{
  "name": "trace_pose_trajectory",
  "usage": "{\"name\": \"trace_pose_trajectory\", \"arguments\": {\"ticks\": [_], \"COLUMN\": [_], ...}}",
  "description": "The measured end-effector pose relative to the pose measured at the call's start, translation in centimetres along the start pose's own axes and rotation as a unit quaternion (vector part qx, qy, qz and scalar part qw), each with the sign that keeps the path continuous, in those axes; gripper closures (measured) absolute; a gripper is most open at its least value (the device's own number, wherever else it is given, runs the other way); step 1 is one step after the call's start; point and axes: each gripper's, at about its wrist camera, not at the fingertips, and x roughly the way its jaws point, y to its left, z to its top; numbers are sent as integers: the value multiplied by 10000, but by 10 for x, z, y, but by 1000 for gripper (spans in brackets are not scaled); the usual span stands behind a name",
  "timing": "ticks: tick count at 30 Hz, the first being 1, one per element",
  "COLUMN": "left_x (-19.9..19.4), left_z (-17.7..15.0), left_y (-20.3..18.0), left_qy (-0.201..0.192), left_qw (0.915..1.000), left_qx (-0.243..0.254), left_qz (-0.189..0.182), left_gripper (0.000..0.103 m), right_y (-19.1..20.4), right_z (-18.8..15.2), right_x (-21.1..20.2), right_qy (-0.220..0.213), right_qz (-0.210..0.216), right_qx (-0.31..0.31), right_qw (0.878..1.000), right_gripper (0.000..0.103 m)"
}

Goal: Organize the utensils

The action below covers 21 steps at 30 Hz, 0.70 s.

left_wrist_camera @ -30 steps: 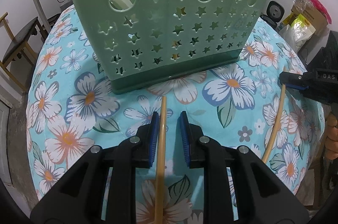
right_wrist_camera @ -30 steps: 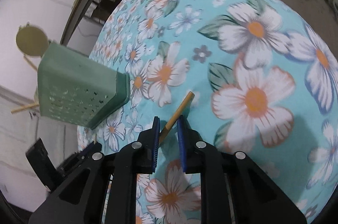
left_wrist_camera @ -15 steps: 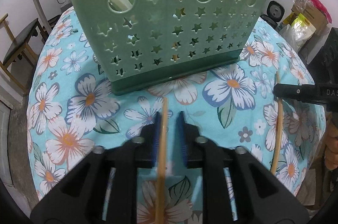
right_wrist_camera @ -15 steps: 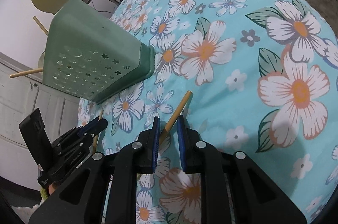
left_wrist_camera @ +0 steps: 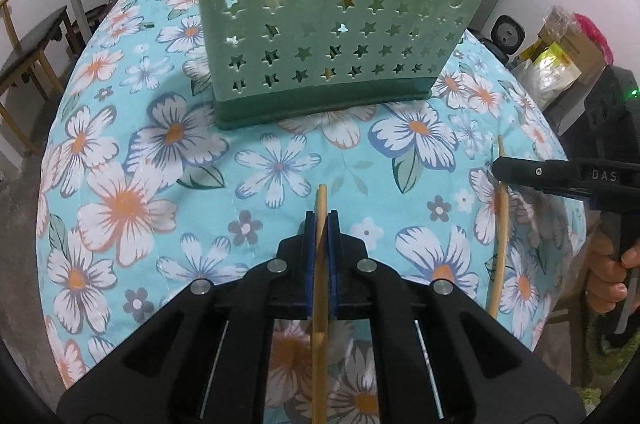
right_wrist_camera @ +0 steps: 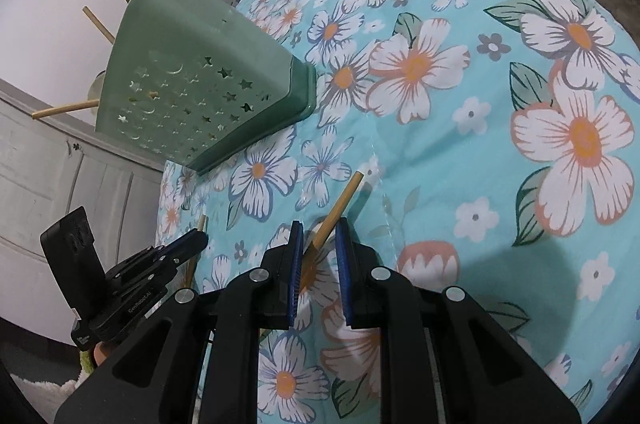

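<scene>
Left wrist view: my left gripper (left_wrist_camera: 321, 224) has just squeezed shut on a chopstick (left_wrist_camera: 320, 304); a second ago its pads stood apart around the stick. So this stick looks ready to lift.

My right gripper (right_wrist_camera: 318, 240) holds a narrow gap with the other chopstick (right_wrist_camera: 338, 210) slanting between the pads.

Both sticks are near the green basket (left_wrist_camera: 332, 20), on the flowered cloth (left_wrist_camera: 132, 160) in front of it. More sticks poke out of the basket's top.

Lower frame: left gripper (left_wrist_camera: 321, 220) showing black plastic arms, blue ribbed pads, silver round screws. Right gripper (right_wrist_camera: 319, 236) matching; white "DAS" lettering showing on its side.
</scene>
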Motion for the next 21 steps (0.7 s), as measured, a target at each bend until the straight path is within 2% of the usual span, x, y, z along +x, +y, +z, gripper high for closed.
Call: {"name": "trace_pose_trajectory", "arguments": {"ticks": [3, 8, 16, 21], "left_x": [-1, 3, 12, 12], "left_z": [1, 6, 10, 10], "left_y": [4, 3, -10, -10], "left_qy": [56, 164, 208, 227], "left_qw": [9999, 9998, 9996, 9995], "left_qx": [-62, -26, 164, 155], "left_qz": [-65, -128, 115, 174], "left_gripper": [97, 86, 85, 86], "right_y": [-2, -3, -6, 5], "right_z": [-1, -3, -1, -3], "right_x": [-2, -4, 0, 3], "right_qy": [10, 27, -105, -257], "right_qz": [-13, 120, 122, -168], "right_qx": [37, 136, 362, 153], "right_qw": [10000, 9998, 9992, 9994], "right_gripper": [85, 73, 73, 73]}}
